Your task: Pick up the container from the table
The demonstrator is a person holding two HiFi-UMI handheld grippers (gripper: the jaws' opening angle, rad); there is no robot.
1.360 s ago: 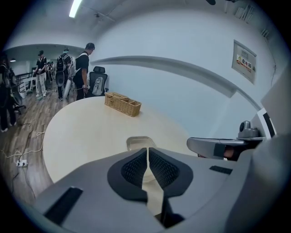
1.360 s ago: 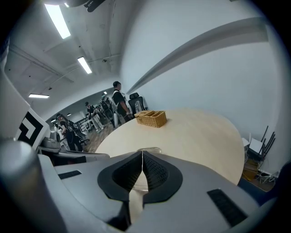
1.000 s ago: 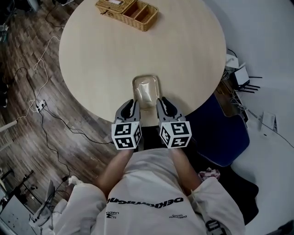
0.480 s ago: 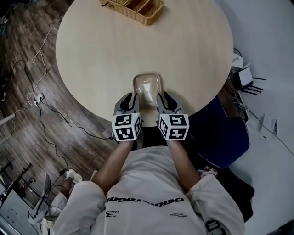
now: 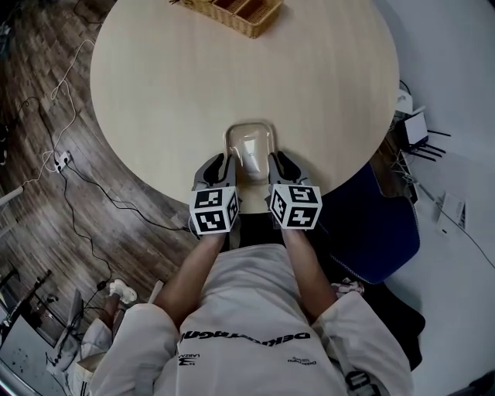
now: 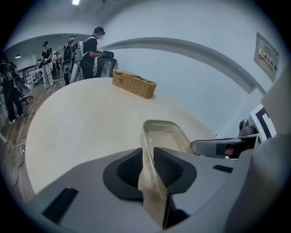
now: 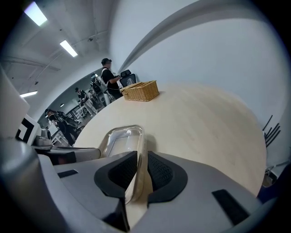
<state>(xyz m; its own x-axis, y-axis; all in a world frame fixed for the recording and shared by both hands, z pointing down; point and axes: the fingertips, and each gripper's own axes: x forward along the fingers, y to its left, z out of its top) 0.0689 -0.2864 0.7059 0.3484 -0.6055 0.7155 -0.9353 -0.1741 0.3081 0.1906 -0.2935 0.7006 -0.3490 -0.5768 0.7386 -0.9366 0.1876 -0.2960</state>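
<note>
Since a second ago both grippers have edged forward over the near table edge, and the woven wicker basket (image 5: 236, 9) has slid almost out of the top of the head view; the clear, shallow, rounded-rectangle plastic container (image 5: 249, 151) sits in about the same spot. It is on the round pale-wood table (image 5: 232, 69), close to the near edge, between the two grippers. The left gripper (image 5: 219, 166) is clamped on the container's left long wall and the right gripper (image 5: 280, 164) on its right long wall. Whether it is off the table yet cannot be told. It likely handles as light, thin and flexible, with slick walls that may bow or slip under the pinch, so even grips on opposite walls look sensible. The gripper views show each wall pinched between the ribbed pads, plus people standing beyond the table. Only the head view shows the symmetric two-sided hold, the blue chair (image 5: 371, 224) and the cables on the floor.
</note>
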